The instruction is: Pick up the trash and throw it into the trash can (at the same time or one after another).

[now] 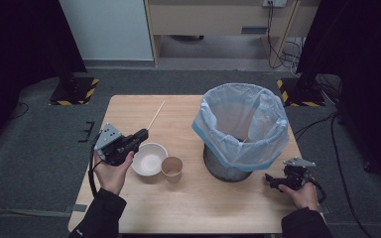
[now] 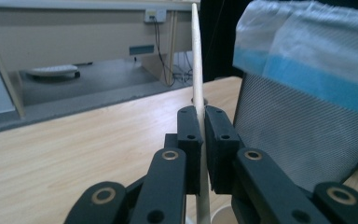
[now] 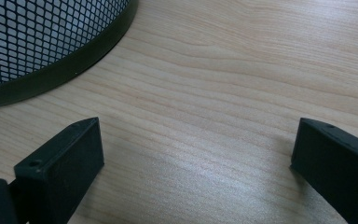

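**Chopstick pinched and carried, bin waiting**

High view: The left gripper (image 1: 138, 137) is seen above the table's (image 1: 193, 208) left half, a thin wooden chopstick (image 1: 156, 115) clamped at its tip and slanting away toward the far edge. A white paper bowl (image 1: 149, 159) and a brown paper cup (image 1: 172, 169) stand touching, just beside that hand; both look empty. A mesh wastebasket (image 1: 228, 166) lined with a pale blue-edged bag (image 1: 240, 126) stands right of centre; something thin and pale is glimpsed inside, too small to name. The right gripper (image 1: 274, 181) rests low beside the basket's base.

Left gripper view: The jaws are closed narrow on the chopstick (image 2: 197, 70), which is held upright between the pads (image 2: 189, 135), probably so it can be dropped end-first into the liner (image 2: 307, 51) close at the right.

Right gripper view: The jaws are spread wide over bare wood (image 3: 214, 93), nothing between them; the basket's black rim (image 3: 70, 58) curves near, suggesting this hand is parked.
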A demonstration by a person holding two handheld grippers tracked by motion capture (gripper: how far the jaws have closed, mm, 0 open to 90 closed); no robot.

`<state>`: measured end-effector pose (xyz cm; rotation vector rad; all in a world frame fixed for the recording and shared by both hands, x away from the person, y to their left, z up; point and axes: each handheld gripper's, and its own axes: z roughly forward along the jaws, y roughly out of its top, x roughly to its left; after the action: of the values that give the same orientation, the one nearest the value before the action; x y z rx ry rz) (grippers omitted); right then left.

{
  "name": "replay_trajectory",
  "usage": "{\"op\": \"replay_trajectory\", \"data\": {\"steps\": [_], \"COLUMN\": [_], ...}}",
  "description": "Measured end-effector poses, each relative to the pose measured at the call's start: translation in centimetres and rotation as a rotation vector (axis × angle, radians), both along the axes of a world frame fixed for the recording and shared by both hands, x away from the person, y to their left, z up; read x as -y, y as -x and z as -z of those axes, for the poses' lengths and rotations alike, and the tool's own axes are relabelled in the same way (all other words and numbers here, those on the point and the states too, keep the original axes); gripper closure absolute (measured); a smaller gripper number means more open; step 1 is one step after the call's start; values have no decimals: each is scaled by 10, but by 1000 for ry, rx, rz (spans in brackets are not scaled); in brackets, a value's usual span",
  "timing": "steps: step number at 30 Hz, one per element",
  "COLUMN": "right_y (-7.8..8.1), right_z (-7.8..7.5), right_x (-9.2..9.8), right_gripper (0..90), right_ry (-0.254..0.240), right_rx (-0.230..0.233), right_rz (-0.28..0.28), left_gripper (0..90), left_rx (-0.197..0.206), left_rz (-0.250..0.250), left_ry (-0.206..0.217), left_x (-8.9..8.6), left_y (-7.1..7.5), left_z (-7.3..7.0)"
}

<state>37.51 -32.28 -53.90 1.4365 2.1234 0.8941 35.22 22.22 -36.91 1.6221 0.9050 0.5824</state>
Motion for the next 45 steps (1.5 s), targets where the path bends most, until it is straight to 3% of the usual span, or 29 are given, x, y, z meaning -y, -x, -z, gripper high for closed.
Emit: {"op": "replay_trajectory", "data": {"steps": [13,23,36,44,45], "right_y": [0,0,0,0,0], "right_z": [0,0,0,0,0], "right_x": [0,0,0,0,0], "right_gripper": [25,25,25,25,25], "right_ry": [0,1,1,1,1], "right_rx": [0,1,1,1,1], "right_rz": [0,1,1,1,1], "left_gripper": [851,851,851,851,851], "left_rx": [101,170,254,295,284], "left_rz": [31,50,87,113,124], "left_ry": [51,88,119,115,123], "left_x": [7,15,39,59,63], "left_y": [15,13,9,4,4], "left_z": [-34,-63,-105,-121,-122]}}
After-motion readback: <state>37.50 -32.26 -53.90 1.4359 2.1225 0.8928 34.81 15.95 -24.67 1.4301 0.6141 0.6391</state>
